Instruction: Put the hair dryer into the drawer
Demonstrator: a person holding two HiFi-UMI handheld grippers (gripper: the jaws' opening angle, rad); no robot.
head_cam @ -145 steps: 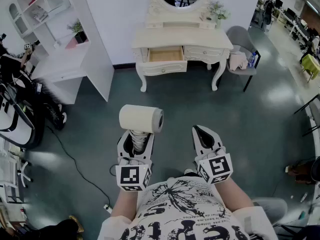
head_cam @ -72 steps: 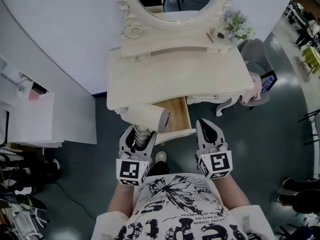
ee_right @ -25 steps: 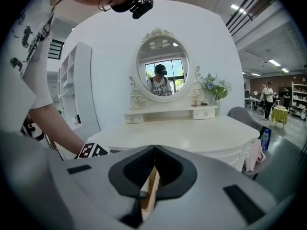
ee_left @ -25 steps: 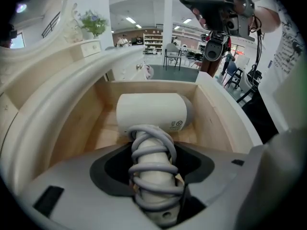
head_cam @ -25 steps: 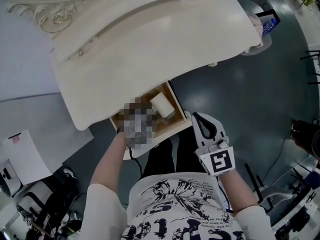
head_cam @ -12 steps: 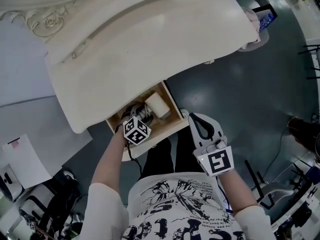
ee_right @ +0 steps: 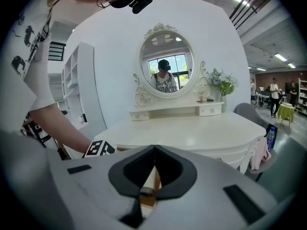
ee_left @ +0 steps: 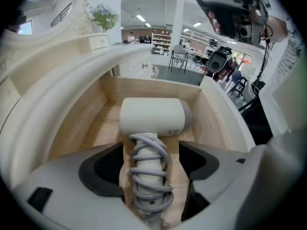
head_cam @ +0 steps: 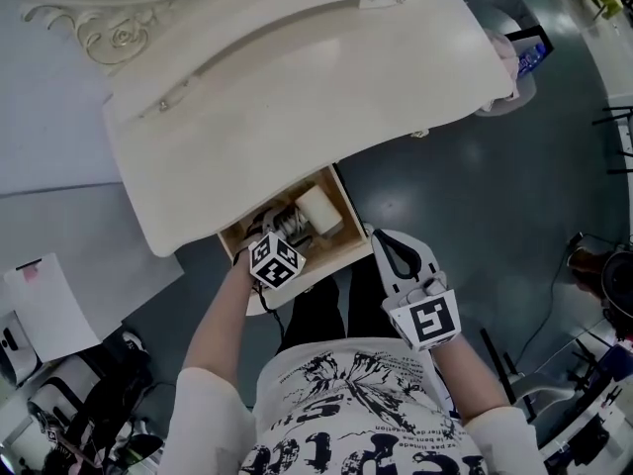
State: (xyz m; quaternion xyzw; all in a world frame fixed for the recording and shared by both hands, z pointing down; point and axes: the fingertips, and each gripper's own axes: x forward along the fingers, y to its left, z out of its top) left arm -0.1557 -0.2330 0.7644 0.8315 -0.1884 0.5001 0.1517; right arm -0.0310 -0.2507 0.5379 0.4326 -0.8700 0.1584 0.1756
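The cream hair dryer [ee_left: 151, 116] lies in the open wooden drawer [ee_left: 91, 114], its handle wrapped in grey cord and pointing back at me. My left gripper [ee_left: 151, 152] reaches down into the drawer with its jaws opening. The handle lies between the dark pads [ee_left: 103, 169] with a gap on each side. In the head view the dryer [head_cam: 318, 209] shows in the drawer [head_cam: 341, 260] just beyond the left gripper [head_cam: 282, 231]. My right gripper [head_cam: 381, 240] hovers shut and empty beside the drawer's right corner; in its own view the right gripper [ee_right: 154, 148] has its tips together.
The drawer stands out from a cream dressing table [head_cam: 297, 97] with a round mirror [ee_right: 166, 63] and a vase of flowers [ee_right: 221, 85]. A white shelf unit [ee_right: 86, 95] stands to the left. A chair [head_cam: 509, 62] with clothes is at the table's right end.
The left gripper carried the dryer to the table and lowered it into the drawer. In the last half second its jaws spread away from the handle. The right gripper stayed put.
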